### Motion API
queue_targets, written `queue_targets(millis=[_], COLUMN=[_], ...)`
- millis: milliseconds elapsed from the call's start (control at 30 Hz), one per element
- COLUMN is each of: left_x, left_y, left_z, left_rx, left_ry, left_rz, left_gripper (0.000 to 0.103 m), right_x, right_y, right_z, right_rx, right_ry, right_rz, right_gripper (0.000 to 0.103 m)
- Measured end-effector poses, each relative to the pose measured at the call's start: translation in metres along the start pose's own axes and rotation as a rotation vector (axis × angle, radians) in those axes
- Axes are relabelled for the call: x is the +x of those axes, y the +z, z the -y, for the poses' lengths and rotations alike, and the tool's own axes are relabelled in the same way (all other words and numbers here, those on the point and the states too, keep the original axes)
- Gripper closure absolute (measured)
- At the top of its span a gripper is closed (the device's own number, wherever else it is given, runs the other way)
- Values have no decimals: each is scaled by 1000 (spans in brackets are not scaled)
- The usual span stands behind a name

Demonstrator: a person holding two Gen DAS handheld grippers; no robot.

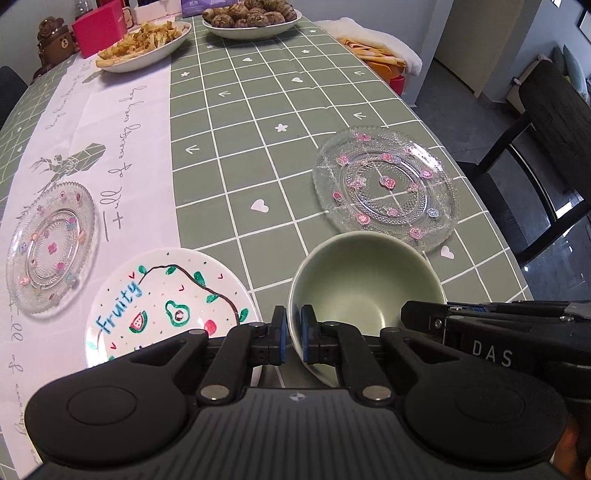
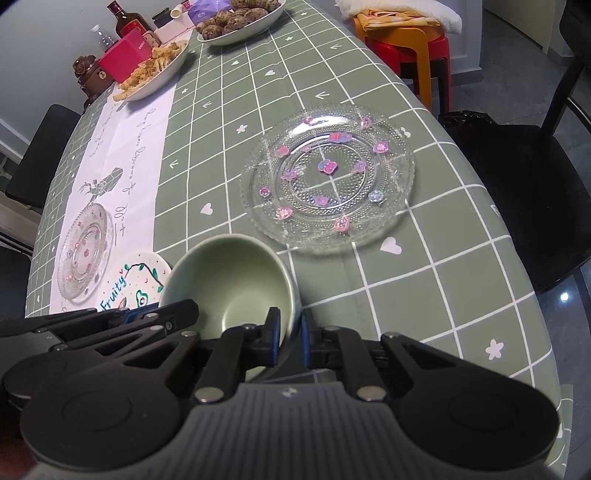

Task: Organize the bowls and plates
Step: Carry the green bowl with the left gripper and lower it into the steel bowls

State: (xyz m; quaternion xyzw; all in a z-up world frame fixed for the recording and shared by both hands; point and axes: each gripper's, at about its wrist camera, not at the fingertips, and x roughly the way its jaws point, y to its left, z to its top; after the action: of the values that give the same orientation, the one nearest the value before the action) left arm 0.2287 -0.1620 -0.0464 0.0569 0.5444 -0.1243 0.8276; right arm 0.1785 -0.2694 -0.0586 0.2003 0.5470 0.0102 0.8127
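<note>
We hold the green bowl (image 1: 365, 284) with both tools at once. It sits near the worktop's (image 1: 258, 110) near edge, tipped a little away from us. The left gripper (image 1: 293, 332) pinches the bowl's left wall, one blue pad outside and one inside. The right gripper (image 2: 287, 338) pinches the bowl's right wall the same way. We think two grips are used so that the smooth, round bowl does not slip or swing when we lift it.

Just left of the bowl lies the white fruit plate (image 1: 166, 302), flat, with its edge under the left tool. Farther left, on the white cloth strip (image 1: 122, 122), sits a small glass plate (image 1: 50, 243). Just past the bowl, toward the worktop's right edge, lies the big glass plate (image 1: 384, 188) with pink flowers. It looks like a good place to set the bowl, but that is only our guess.

The left view shows the whole fruit plate picture and its word. The right view hides most of that plate behind the left tool, but it shows the big glass plate whole, a dark bottle (image 2: 127, 18) at the far corner, and orange and red stools (image 2: 410, 48) past the right edge.
</note>
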Motion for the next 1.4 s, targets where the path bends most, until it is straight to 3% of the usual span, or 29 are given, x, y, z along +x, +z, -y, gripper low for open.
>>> queue_targets(millis=[400, 800, 1100, 1400], left_x=[-45, -116, -161, -173], left_y=[-9, -42, -66, -109], left_z=[-12, -39, -67, -102], left_rx=[-18, -22, -68, -172], left_ry=[72, 156, 181, 160], left_rz=[37, 74, 76, 40], left_gripper=[96, 93, 93, 92], right_x=[-25, -68, -86, -92], right_y=[-12, -43, -67, -96], right_z=[-27, -77, -112, -142], right_rx=[-54, -151, -237, -330], right_ry=[67, 215, 307, 352], right_rz=[44, 104, 78, 59], right_gripper=[95, 95, 94, 93])
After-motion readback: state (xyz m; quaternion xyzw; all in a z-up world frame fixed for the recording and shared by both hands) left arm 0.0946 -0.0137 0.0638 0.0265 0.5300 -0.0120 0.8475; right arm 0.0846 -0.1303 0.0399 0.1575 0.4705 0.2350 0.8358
